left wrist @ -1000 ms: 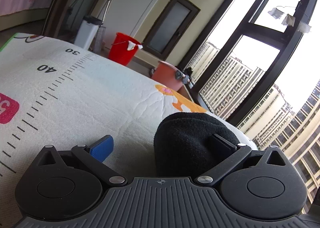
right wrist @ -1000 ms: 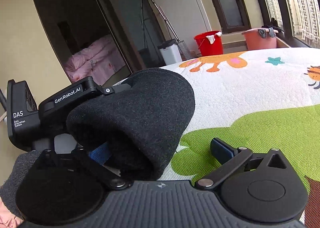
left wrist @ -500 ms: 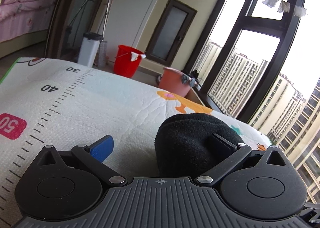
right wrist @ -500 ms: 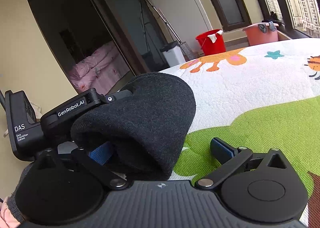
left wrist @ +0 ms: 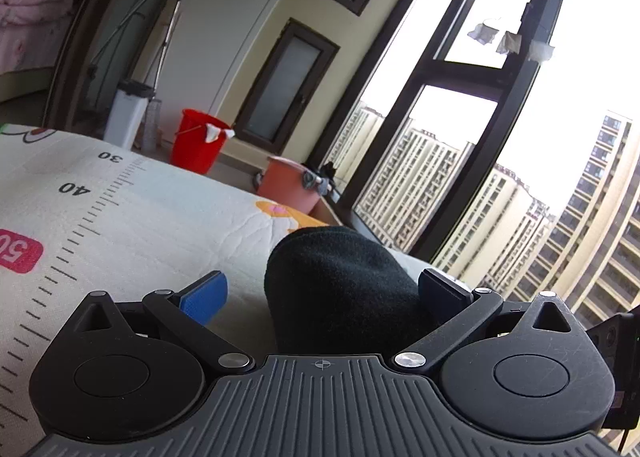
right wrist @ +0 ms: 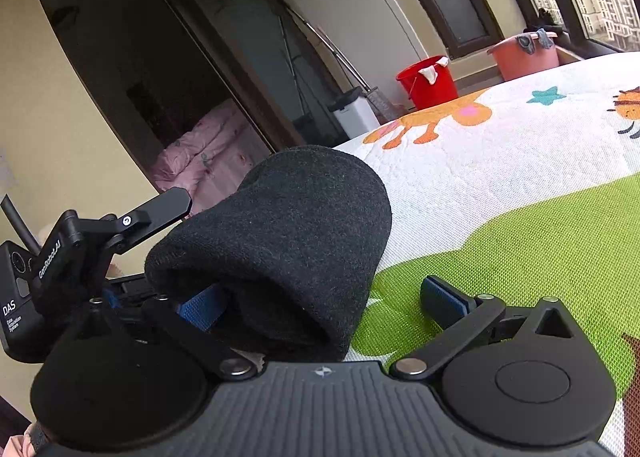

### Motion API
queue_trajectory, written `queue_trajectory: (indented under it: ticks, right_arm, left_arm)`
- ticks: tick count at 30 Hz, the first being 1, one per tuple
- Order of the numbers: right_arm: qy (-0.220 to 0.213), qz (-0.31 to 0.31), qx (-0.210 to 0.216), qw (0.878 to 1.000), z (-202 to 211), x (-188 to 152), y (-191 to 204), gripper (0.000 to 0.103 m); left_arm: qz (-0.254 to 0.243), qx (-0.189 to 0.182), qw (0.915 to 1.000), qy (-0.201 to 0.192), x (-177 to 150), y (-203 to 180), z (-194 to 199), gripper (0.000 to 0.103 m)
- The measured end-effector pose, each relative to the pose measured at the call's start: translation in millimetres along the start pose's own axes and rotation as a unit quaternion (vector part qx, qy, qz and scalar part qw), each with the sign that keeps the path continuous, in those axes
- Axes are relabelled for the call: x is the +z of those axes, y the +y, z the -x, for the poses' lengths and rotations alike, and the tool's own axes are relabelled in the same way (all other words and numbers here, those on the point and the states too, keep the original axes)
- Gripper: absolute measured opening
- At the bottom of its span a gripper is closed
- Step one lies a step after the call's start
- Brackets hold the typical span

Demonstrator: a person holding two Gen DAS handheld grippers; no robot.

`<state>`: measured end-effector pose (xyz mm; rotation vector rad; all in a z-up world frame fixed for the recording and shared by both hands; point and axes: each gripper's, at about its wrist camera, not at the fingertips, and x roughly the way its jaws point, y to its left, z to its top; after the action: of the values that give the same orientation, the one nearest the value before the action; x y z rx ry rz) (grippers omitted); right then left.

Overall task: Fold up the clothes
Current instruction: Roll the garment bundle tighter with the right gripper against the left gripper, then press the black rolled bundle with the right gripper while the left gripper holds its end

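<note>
A black fleece garment [left wrist: 340, 285] [right wrist: 288, 225] is bunched into a rounded hump above the printed play mat [left wrist: 120, 237] [right wrist: 500, 177]. In the left wrist view it fills the right half of my left gripper [left wrist: 324, 291], against the right finger [left wrist: 444, 289]; the blue-padded left finger [left wrist: 204, 293] is bare. In the right wrist view it drapes over the left finger [right wrist: 200, 309] of my right gripper [right wrist: 322, 305]; the right finger [right wrist: 444, 301] is free. Both grippers stand wide open. The left gripper's body [right wrist: 52, 269] sits just left of the cloth.
Beyond the mat's far edge stand a red bucket [left wrist: 198, 141] [right wrist: 426, 81], an orange basin [left wrist: 288, 187] [right wrist: 524, 57] and a white bin [left wrist: 128, 113] [right wrist: 356, 117]. Tall windows [left wrist: 460, 117] close the right side. Pink bedding [right wrist: 200, 153] lies through the doorway.
Both views have tilted upward and swung a little. The black cloth stays hung on the same fingers. In the right wrist view the left gripper's body has dropped and tilted.
</note>
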<state>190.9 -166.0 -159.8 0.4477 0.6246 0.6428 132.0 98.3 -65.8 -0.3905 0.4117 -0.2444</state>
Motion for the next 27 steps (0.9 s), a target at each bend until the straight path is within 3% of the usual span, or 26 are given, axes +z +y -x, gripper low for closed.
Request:
queue_trajectory:
  ticks: [6, 10, 13, 16, 18, 21, 25, 27]
  right_arm:
    - [0.001, 0.001, 0.001, 1.0, 0, -1, -1, 0.103]
    - [0.023, -0.004, 0.053, 0.998, 8, 3, -8, 0.103]
    - [-0.004, -0.018, 0.072, 0.997, 29, 5, -10, 0.103]
    - [-0.066, 0.026, 0.039, 0.997, 47, 15, 5, 0.103]
    - [-0.093, 0.102, -0.023, 0.99, 42, 21, 25, 0.103]
    - [-0.057, 0.184, -0.112, 0.975, 3, 28, 49, 0.103]
    - [-0.006, 0.119, -0.072, 0.99, -31, 33, 40, 0.103]
    - [-0.002, 0.092, -0.056, 0.994, -35, 29, 33, 0.103]
  left_arm:
    - [0.019, 0.016, 0.9994, 0.023, -3, 8, -8, 0.103]
    - [0.021, 0.016, 0.9994, 0.024, -5, 10, -7, 0.103]
    - [0.031, 0.01, 0.9991, 0.027, -5, 15, -8, 0.103]
    - [0.035, 0.007, 0.999, 0.028, -3, 15, -9, 0.103]
    - [0.036, 0.006, 0.9989, 0.028, -3, 16, -9, 0.103]
    - [0.038, 0.018, 0.9987, 0.029, -3, 17, -8, 0.103]
    - [0.078, 0.039, 0.9956, 0.034, -4, 30, -6, 0.103]
    - [0.081, 0.039, 0.9954, 0.032, -4, 32, -5, 0.103]
